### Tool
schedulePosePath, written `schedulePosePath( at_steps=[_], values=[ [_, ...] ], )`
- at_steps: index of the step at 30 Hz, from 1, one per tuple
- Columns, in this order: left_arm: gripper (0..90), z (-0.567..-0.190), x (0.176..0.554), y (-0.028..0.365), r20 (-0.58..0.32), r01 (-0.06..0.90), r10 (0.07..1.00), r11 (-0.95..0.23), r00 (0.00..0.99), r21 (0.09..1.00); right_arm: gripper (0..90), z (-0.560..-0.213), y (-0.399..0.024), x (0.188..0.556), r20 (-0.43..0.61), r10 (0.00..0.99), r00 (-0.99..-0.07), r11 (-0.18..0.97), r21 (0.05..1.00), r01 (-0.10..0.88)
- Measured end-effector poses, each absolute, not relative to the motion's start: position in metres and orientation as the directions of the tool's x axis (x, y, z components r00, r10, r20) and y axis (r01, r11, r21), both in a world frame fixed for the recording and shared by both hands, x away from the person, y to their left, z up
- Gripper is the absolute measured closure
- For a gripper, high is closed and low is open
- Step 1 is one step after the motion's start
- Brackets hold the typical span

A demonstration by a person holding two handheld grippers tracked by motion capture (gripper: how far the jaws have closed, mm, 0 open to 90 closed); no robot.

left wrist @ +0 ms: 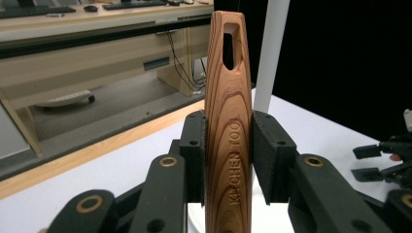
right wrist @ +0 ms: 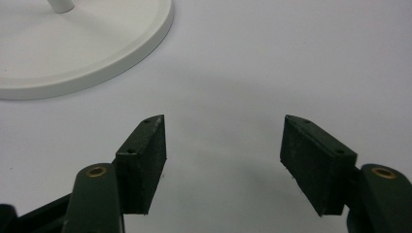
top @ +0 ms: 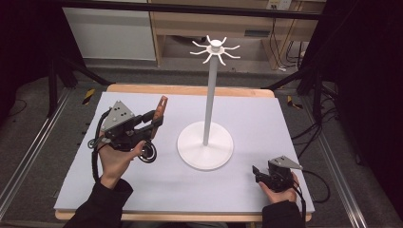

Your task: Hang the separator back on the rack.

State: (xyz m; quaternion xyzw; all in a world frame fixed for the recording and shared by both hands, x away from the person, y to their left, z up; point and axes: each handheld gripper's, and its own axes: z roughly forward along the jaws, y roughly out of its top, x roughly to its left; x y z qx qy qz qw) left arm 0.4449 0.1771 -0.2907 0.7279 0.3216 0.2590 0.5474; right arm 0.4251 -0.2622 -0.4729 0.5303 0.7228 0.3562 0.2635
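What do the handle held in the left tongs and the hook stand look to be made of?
Handle: wood, smooth finish, with clear grain bands and engraved lettering. Hook stand: matte white all over, either painted metal or plastic; the look leaves that open.

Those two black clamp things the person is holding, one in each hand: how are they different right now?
The left gripper is shut on a wooden kitchen tool handle; the right gripper stands open with nothing between its jaws. The left gripper is raised above the table, its tool pointing up toward the white stand; the right gripper sits low by the table's near edge. Both have black padded jaws.
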Motion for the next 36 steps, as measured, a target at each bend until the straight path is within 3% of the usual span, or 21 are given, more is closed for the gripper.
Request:
schedulePosePath(
  at_steps=[36],
  values=[
    [67.9,-0.235,0.443,0.133,0.054,0.080,0.719,-0.151,0.693,0.985,33.2,-0.472,-0.262,0.425,0.007,0.954,-0.300,0.173,0.805,0.568]
  ],
)
